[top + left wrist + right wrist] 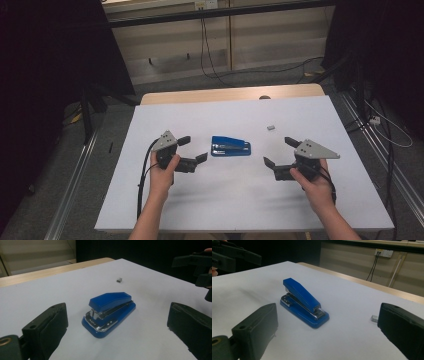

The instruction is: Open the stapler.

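A blue stapler [230, 146] lies flat at the middle of the white table sheet [220, 200]. Its open mouth faces the left gripper view, stapler [109, 312], and its hinge end faces the right gripper view, stapler [303, 302]. A small grey block of staples [270, 128] sits behind it to the right, staples [119, 279], staples [374, 318]. My left gripper [193, 150] is open, just left of the stapler. My right gripper [279, 152] is open, a little way right of it. Neither touches anything.
The white sheet covers a wooden table whose far edge [230, 94] shows bare. Cables [205, 45] hang down the wall behind. Metal rails [75, 190] run along the floor on both sides. A wall socket [383, 252] is behind the table.
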Demonstrator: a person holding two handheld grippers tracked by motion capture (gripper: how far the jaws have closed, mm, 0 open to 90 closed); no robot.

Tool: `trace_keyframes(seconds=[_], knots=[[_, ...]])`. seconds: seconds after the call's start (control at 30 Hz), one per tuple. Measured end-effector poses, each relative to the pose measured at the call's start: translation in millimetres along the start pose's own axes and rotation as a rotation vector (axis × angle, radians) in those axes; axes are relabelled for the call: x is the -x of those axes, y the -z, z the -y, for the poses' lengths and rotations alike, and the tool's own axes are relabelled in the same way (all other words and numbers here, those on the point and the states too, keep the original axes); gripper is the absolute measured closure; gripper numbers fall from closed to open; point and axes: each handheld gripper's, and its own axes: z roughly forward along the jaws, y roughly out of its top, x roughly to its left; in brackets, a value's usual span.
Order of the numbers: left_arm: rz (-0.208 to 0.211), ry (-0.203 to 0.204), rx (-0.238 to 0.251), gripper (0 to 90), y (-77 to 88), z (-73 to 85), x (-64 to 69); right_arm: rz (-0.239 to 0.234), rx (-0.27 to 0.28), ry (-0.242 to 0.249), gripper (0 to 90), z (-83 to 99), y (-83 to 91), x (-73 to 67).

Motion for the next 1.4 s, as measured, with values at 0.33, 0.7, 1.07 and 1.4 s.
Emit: trace_keyframes(seconds=[0.33,0.7,1.07,1.4], knots=[[-0.004,0.028,-0.009,3.6,-17.6,-3.6,-8.4,-0.010,-0.012,-0.005,2.6,-5.3,-18.9,0.5],[0.005,0.044,0.015,3.6,-38.8,-22.2,-17.2,-0.009,-0.037,-0.013,2.6,-9.2,-34.8,2.7],[0.003,0.066,-0.048,3.1,-38.8,-23.0,-30.1,0.004,-0.086,-0.033,3.4,-12.1,-60.6,0.5],[-0.017,0.005,-0.134,20.3,-45.5,-15.5,-29.8,0.002,-0.125,-0.053,3.3,-15.1,-78.4,-4.6]])
